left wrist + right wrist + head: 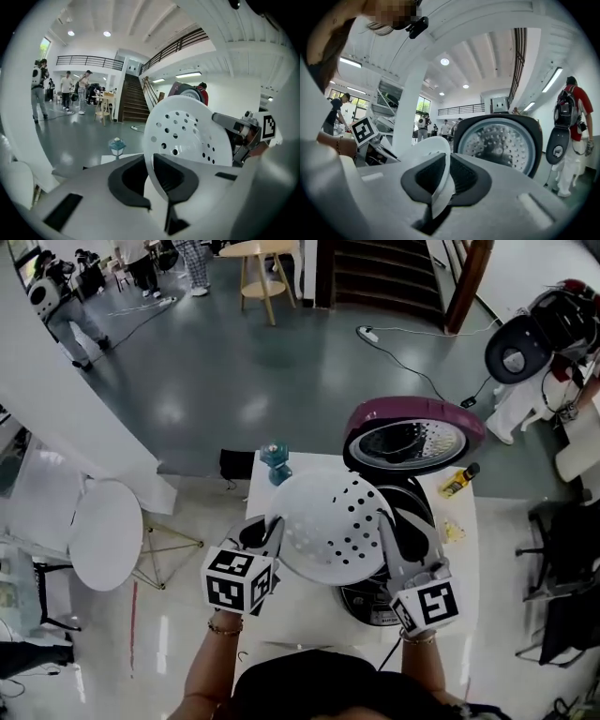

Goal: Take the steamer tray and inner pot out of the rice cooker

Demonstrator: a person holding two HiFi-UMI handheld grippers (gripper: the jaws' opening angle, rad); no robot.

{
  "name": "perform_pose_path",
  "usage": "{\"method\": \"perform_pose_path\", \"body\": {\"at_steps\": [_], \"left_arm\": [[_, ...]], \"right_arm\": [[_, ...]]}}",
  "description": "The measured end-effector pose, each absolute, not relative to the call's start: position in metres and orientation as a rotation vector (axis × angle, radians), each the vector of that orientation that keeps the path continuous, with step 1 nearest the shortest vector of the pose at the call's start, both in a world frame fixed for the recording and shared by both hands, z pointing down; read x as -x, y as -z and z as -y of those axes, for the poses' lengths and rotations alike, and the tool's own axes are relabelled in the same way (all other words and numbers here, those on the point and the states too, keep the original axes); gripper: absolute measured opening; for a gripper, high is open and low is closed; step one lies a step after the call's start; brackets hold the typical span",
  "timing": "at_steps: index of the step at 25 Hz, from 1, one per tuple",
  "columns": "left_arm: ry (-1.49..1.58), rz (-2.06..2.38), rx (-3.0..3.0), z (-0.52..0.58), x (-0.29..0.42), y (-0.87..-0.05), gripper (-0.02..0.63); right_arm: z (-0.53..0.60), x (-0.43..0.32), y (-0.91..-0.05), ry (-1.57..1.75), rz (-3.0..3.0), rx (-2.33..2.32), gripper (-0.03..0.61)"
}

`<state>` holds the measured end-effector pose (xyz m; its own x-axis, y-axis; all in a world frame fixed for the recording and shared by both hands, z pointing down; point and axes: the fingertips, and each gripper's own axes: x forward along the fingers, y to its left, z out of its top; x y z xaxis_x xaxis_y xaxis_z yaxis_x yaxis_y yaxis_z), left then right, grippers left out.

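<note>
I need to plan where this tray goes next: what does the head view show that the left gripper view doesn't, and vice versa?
Only the head view: the rice cooker body below the steamer tray, the yellow bottle beside it and the round side table. Only the left gripper view: the tray's rim clamped between the pads of the left claw, and the balcony railing. Both: the steamer tray, the open lid, the small blue lantern and the right claw.
</note>
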<state>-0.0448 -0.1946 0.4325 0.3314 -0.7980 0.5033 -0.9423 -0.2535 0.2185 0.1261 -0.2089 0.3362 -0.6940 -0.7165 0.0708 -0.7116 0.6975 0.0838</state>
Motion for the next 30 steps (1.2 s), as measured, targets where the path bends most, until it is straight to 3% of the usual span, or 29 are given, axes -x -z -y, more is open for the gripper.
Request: {"method": "perform_pose_path", "body": {"at_steps": [14, 22, 30], "left_arm": [[-0.433, 1.792, -1.782, 0.081, 0.202, -0.481, 0.017], [-0.809, 1.748, -1.830, 0.089, 0.240, -0.512, 0.011], [-1.318, 1.320, -2.132, 0.174, 0.195, -0.552, 0.012]], "right_arm": [[0.133, 0.023, -0.416, -0.221, 2.828, -0.810, 0.037], [0.095, 0.042, -0.505, -0.977, 2.638, -0.778, 0.034], [0.075, 0.029, -0.588, -1.728, 2.186, -0.936, 0.029]]}}
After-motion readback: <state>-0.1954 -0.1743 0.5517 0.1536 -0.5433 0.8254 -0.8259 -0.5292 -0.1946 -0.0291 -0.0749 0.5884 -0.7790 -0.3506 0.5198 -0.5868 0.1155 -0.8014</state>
